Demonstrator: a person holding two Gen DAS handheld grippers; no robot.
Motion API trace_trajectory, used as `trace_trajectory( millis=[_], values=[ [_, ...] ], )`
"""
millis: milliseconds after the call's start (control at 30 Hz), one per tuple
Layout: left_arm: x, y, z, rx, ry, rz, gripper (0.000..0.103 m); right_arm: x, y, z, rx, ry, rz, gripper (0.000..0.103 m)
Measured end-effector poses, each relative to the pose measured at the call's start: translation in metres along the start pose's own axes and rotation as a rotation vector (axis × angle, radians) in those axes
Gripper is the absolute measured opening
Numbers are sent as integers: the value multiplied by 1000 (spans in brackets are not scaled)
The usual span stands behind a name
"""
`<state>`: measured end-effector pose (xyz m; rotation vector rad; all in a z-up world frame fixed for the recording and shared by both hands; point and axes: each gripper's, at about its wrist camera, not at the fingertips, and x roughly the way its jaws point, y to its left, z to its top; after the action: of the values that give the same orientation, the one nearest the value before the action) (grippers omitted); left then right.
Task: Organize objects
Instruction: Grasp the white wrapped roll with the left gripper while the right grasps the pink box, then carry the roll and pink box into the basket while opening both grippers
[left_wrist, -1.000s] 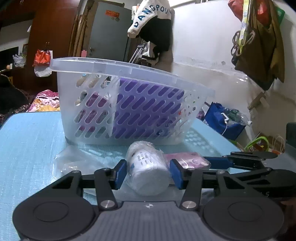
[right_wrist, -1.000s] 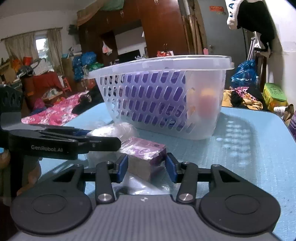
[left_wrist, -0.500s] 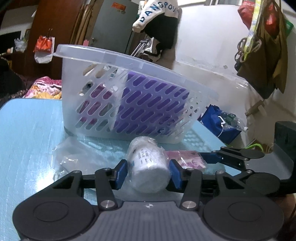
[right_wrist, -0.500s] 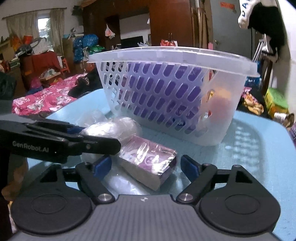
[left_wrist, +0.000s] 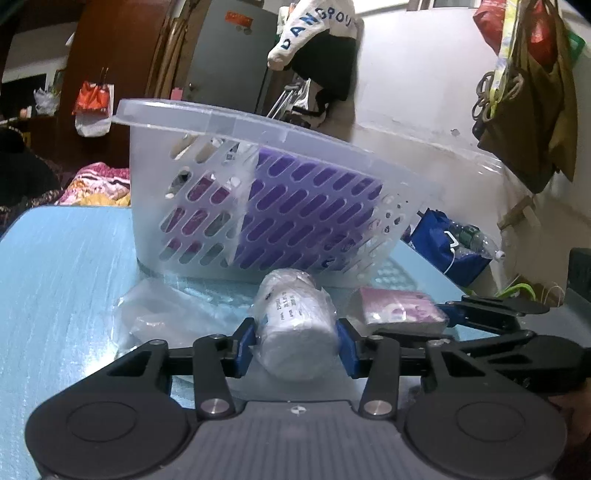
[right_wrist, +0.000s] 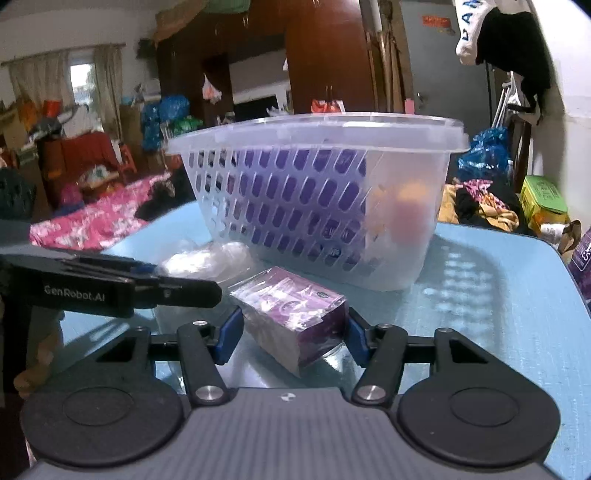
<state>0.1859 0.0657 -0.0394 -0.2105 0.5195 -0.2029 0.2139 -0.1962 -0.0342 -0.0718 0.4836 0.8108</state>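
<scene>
one basket (left_wrist: 280, 184), one white bottle (left_wrist: 295, 325), one purple box (right_wrist: 291, 314), two claws.

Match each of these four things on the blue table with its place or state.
Things:
1. white bottle
2. purple box
3. basket
4. empty plastic bag

Places or states:
A. stands behind the other things, with purple and orange items inside
B. lies flat, beside the left claw
C. wrapped in plastic, gripped in the left claw
D. sits between the fingers of the right claw

Pairs: 1-C, 2-D, 3-A, 4-B
</scene>
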Motion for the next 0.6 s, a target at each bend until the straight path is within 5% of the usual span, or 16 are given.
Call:
trace_trajectory(
  millis=[367, 600],
  values=[
    [-42, -4, -2, 26, -209, -57, 50, -47, 1, 13, 13, -175, 36, 60],
    [-91, -23, 63, 112, -374, 31, 50, -57, -6, 86, -40, -269, -29, 60]
  ],
)
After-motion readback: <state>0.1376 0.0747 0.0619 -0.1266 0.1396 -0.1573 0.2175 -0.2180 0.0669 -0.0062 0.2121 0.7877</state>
